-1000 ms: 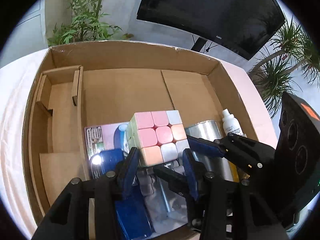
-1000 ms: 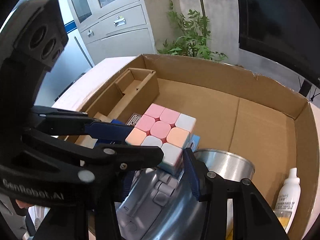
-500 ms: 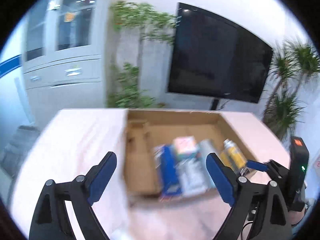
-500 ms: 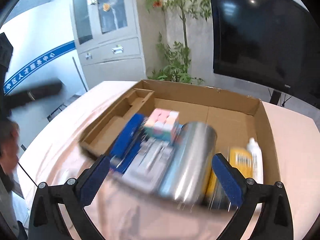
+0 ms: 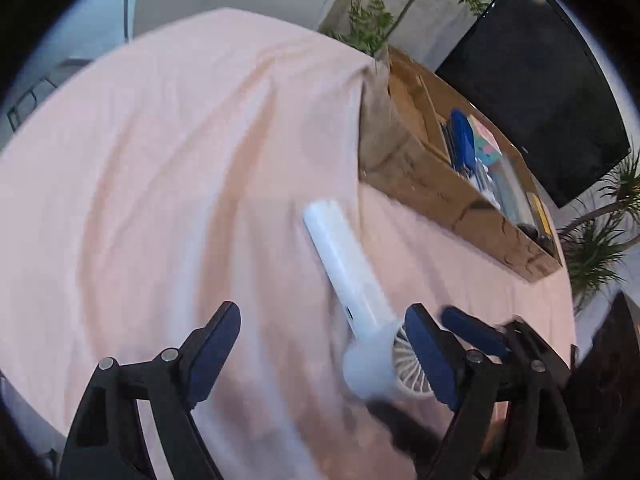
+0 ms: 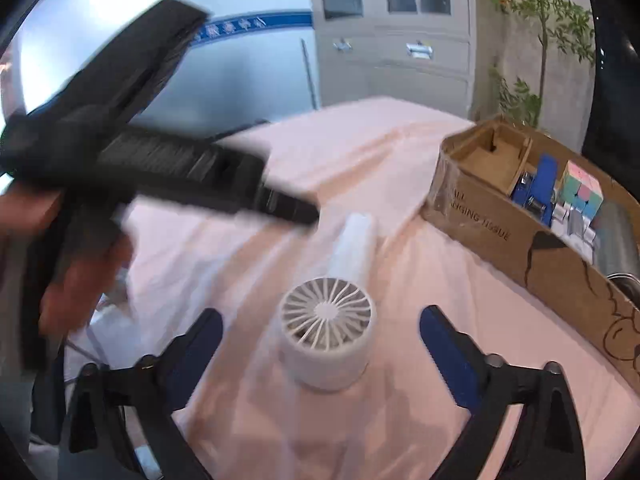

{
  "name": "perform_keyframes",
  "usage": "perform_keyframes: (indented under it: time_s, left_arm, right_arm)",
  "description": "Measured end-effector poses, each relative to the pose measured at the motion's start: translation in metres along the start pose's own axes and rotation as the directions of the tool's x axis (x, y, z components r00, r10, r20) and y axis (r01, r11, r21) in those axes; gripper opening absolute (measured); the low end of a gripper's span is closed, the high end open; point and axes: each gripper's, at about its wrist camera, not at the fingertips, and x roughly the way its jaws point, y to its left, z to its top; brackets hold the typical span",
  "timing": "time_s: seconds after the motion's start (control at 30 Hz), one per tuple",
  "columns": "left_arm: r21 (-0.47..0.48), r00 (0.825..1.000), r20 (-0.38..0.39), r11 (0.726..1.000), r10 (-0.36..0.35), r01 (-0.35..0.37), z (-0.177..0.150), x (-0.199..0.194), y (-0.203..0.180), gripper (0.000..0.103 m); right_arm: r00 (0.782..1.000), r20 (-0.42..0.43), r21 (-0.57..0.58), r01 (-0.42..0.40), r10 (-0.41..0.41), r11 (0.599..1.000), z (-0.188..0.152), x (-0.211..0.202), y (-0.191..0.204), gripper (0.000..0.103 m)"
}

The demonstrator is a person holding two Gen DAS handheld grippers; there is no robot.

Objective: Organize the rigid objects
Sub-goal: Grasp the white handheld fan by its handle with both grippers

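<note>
A white handheld fan [image 6: 326, 332] lies on the pink cloth, its round head toward me and its handle [image 5: 340, 256] pointing away. My right gripper [image 6: 320, 340] straddles the fan head; its jaws are closing and the pads stand clear of it. My left gripper [image 5: 322, 344] hovers over the lower handle, jaws closing too, with nothing pressed. It crosses the right wrist view as a blurred black bar [image 6: 180, 172]. The pastel puzzle cube [image 6: 580, 192] sits in the cardboard box [image 6: 480, 228].
The box stands to the right on the cloth-covered table [image 5: 160, 160], holding a blue object [image 6: 542, 182], a silver can [image 6: 616, 236] and other items. A person's hand [image 6: 80, 276] grips the left tool. Cabinets, plants and a dark screen stand behind.
Both grippers have let go of the puzzle cube, left the box and swung left over the cloth to the white fan. Their jaws now stand much wider than a second ago.
</note>
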Motion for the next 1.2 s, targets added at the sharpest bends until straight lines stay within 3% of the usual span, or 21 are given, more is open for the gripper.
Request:
perform_keyframes:
  time_s: [0.03, 0.1, 0.17, 0.23, 0.3, 0.37, 0.43, 0.47, 0.53, 0.6, 0.7, 0.8, 0.9, 0.97, 1.0, 1.03, 1.07, 1.13, 1.2]
  left_arm:
    - [0.005, 1.000, 0.003, 1.000, -0.013, 0.013, -0.004, 0.002, -0.002, 0.084]
    - [0.004, 0.999, 0.011, 0.999, -0.040, 0.040, -0.008, 0.004, -0.004, 0.084]
    - [0.003, 0.996, 0.000, 0.996, -0.086, 0.086, -0.010, 0.008, -0.007, 0.084]
    - [0.006, 0.990, -0.029, 0.990, -0.137, 0.137, -0.010, 0.015, -0.017, 0.084]
    - [0.027, 0.980, -0.060, 0.982, -0.187, 0.189, -0.012, 0.024, -0.035, 0.084]
    - [0.063, 0.960, -0.105, 0.962, -0.258, 0.265, -0.016, 0.034, -0.057, 0.084]
    - [0.094, 0.947, -0.155, 0.949, -0.283, 0.299, -0.017, 0.048, -0.083, 0.082]
    - [0.108, 0.945, -0.171, 0.948, -0.280, 0.300, -0.018, 0.054, -0.092, 0.077]
    - [0.137, 0.935, -0.211, 0.938, -0.285, 0.317, -0.020, 0.068, -0.114, 0.075]
    - [0.157, 0.929, -0.231, 0.931, -0.291, 0.330, -0.020, 0.075, -0.127, 0.073]
    - [0.207, 0.939, -0.240, 0.933, -0.244, 0.296, -0.012, 0.082, -0.140, 0.068]
    - [0.271, 0.953, -0.218, 0.926, -0.208, 0.264, 0.003, 0.080, -0.150, 0.068]
    - [0.350, 0.974, -0.185, 0.917, -0.131, 0.189, 0.015, 0.080, -0.158, 0.068]
    - [0.390, 0.984, -0.151, 0.910, -0.090, 0.143, 0.021, 0.079, -0.159, 0.062]
    - [0.419, 0.988, -0.136, 0.900, -0.072, 0.123, 0.024, 0.080, -0.162, 0.062]
    - [0.449, 0.988, -0.142, 0.885, -0.064, 0.121, 0.025, 0.084, -0.164, 0.062]
    - [0.464, 0.985, -0.159, 0.876, -0.061, 0.129, 0.026, 0.089, -0.163, 0.056]
    - [0.504, 0.979, -0.203, 0.855, -0.022, 0.124, 0.019, 0.099, -0.165, 0.044]
    - [0.532, 0.979, -0.205, 0.841, 0.011, 0.102, 0.014, 0.100, -0.165, 0.041]
  right_arm:
    - [1.000, -0.019, 0.011, 0.005, -0.005, 1.000, 0.000, 0.007, -0.001, 0.062]
    - [0.999, -0.044, 0.022, 0.027, -0.026, 0.999, -0.003, 0.017, 0.000, 0.054]
    - [0.999, -0.039, 0.062, 0.024, -0.021, 0.998, -0.006, 0.016, -0.004, 0.054]
    - [0.998, -0.029, 0.194, -0.052, 0.059, 0.980, -0.015, 0.011, -0.022, 0.053]
    - [0.985, 0.003, 0.379, -0.162, 0.174, 0.911, -0.031, 0.002, -0.050, 0.054]
    - [0.958, 0.081, 0.573, -0.271, 0.276, 0.773, -0.060, -0.010, -0.085, 0.054]
    - [0.941, 0.142, 0.678, -0.318, 0.306, 0.663, -0.087, -0.022, -0.108, 0.055]
    - [0.950, 0.142, 0.710, -0.294, 0.278, 0.640, -0.098, -0.030, -0.118, 0.057]
    - [0.973, 0.115, 0.704, -0.222, 0.200, 0.674, -0.106, -0.048, -0.126, 0.072]
    - [0.990, 0.105, 0.650, -0.142, 0.097, 0.747, -0.106, -0.074, -0.124, 0.080]
    - [0.998, 0.059, 0.520, -0.032, 0.002, 0.854, -0.099, -0.093, -0.108, 0.082]
    - [0.999, 0.036, 0.470, 0.014, -0.036, 0.883, -0.092, -0.086, -0.105, 0.083]
    - [0.987, -0.024, 0.394, 0.156, -0.160, 0.906, -0.087, -0.069, -0.083, 0.083]
    - [0.983, -0.035, 0.339, 0.181, -0.180, 0.923, -0.088, -0.062, -0.073, 0.080]
    - [0.983, -0.035, 0.304, 0.183, -0.181, 0.935, -0.089, -0.059, -0.069, 0.073]
    - [0.982, -0.040, 0.282, 0.190, -0.186, 0.940, -0.092, -0.066, -0.068, 0.058]
    - [0.981, -0.050, 0.252, 0.195, -0.188, 0.948, -0.094, -0.065, -0.067, 0.055]
    - [0.987, -0.038, 0.232, 0.160, -0.155, 0.959, -0.100, -0.069, -0.070, 0.054]
    - [0.993, -0.041, 0.197, 0.112, -0.106, 0.974, -0.106, -0.076, -0.075, 0.055]
